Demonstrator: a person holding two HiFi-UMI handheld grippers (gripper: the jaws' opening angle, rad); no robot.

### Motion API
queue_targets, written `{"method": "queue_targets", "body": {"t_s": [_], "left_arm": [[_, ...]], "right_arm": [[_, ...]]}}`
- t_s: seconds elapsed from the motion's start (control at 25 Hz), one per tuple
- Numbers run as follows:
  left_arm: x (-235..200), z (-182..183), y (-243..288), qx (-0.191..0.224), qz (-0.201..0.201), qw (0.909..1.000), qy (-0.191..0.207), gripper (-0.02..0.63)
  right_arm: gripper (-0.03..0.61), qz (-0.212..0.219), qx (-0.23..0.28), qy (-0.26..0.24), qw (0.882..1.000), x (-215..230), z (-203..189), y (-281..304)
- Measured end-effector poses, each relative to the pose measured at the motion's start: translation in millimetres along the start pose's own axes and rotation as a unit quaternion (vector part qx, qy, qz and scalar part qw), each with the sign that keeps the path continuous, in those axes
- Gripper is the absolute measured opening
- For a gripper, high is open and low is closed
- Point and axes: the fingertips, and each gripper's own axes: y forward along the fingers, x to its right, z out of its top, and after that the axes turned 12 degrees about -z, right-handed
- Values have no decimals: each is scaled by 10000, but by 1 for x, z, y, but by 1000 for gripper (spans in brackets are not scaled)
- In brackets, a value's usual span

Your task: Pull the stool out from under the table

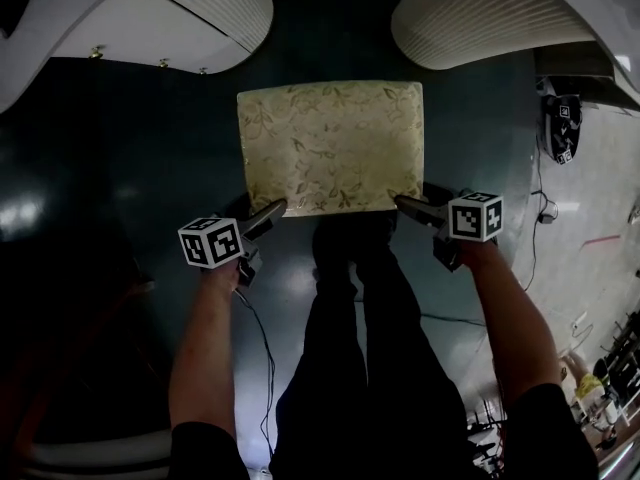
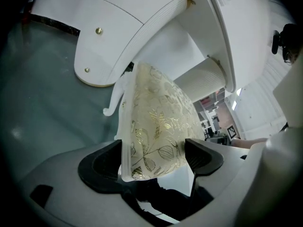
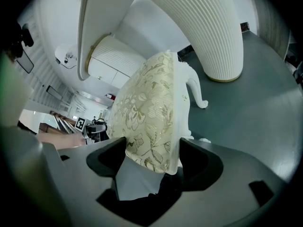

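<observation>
Two grippers were clamped on the near corners of the stool (image 1: 330,146), one to each side, which suited a straight, even pull toward the person rather than a twist. In the head view the left gripper (image 1: 275,211) met the seat's lower left corner and the right gripper (image 1: 405,205) its lower right corner, with the person's legs (image 1: 360,348) standing just below the seat at the middle of the frame. The left gripper view showed its fingers (image 2: 204,156) closed on the corner of the floral gold-and-cream cushion (image 2: 158,122) and the white seat edge beneath it. The right gripper view showed the same hold mirrored, its fingers (image 3: 106,159) pressed on the cushion (image 3: 149,112) from both sides. Gripping the padded rim low at the corners likely gave the firmest purchase, since the seat offered no handle. A curled white stool leg (image 2: 113,103) showed beyond the left gripper, and another (image 3: 196,91) beyond the right. The stool stood on the dark green floor (image 1: 130,168) in the upper centre of the head view, just below the gap between two white ribbed pedestals (image 1: 200,8), presumably the supports of the counter named in the task. Judging from that, the seat looked largely clear of them, with room behind for the person to step back.
</observation>
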Motion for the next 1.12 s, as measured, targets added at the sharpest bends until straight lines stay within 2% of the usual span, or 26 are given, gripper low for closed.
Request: {"method": "queue_targets", "body": {"t_s": [0.24,0.44,0.72,0.96,1.12], "left_arm": [[0,2,-4,-249,-54,9996,73,417],[-7,-2,-2,-274,-39,9996,57,417],[-3,-4,2,-358,-61,9993,-17,417],[15,-45,-9,-423,198,9986,261,419],[24,-30,-29,-422,407,9976,359,419]], "right_arm": [[327,-169,-142,319,9992,-4,-17,-1],[327,-262,-271,461,9982,-5,-29,3],[327,-378,-300,318,9983,2,-14,1],[327,-897,-407,20,9951,3,-53,-23],[327,-959,-161,100,9952,-7,-37,-42]]}}
